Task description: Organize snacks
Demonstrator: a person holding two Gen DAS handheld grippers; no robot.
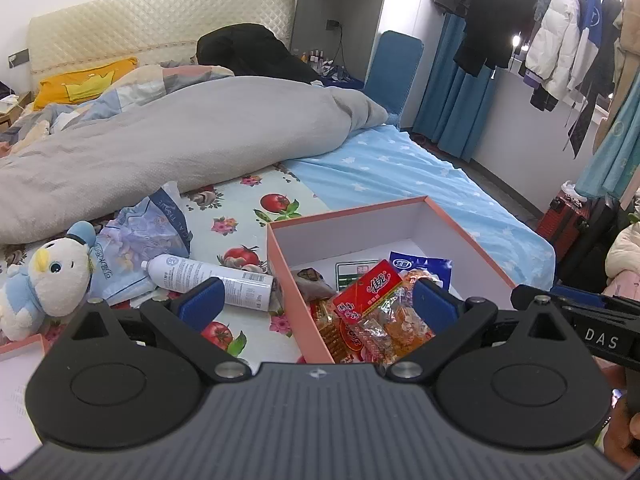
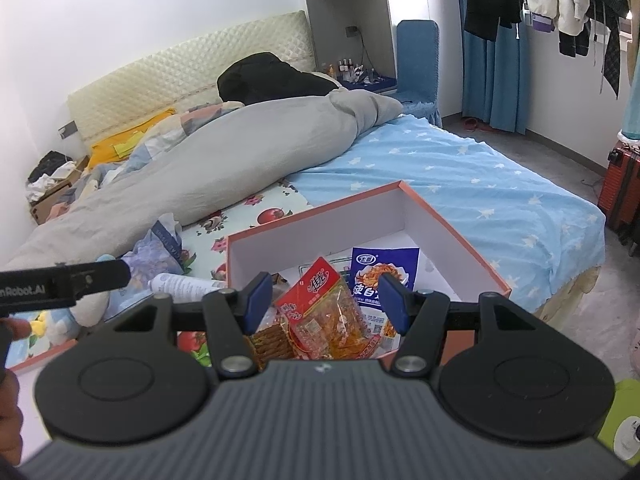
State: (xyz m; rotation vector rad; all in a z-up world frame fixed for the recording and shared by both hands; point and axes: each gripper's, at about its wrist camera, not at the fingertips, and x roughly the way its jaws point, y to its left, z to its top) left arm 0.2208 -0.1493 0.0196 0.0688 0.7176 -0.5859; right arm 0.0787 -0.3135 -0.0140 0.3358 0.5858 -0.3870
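Observation:
An orange-rimmed white box (image 1: 280,256) (image 2: 448,236) sits on the bed and holds several snack packets. A red-topped clear packet (image 1: 370,294) (image 2: 320,304) lies on top, a blue packet (image 1: 420,264) (image 2: 384,268) behind it, a brown biscuit pack (image 2: 270,338) at the near left. My left gripper (image 1: 316,300) is open and empty, hovering over the box's near left wall. My right gripper (image 2: 326,300) is open and empty, hovering above the red-topped packet. Neither gripper touches a packet.
Left of the box lie a white spray can (image 1: 212,276) (image 2: 180,284), a plush toy (image 1: 44,276), a crumpled blue bag (image 1: 148,232) and the box lid (image 1: 20,356). A grey duvet (image 1: 160,144) covers the far bed. A red suitcase (image 2: 624,188) stands at right.

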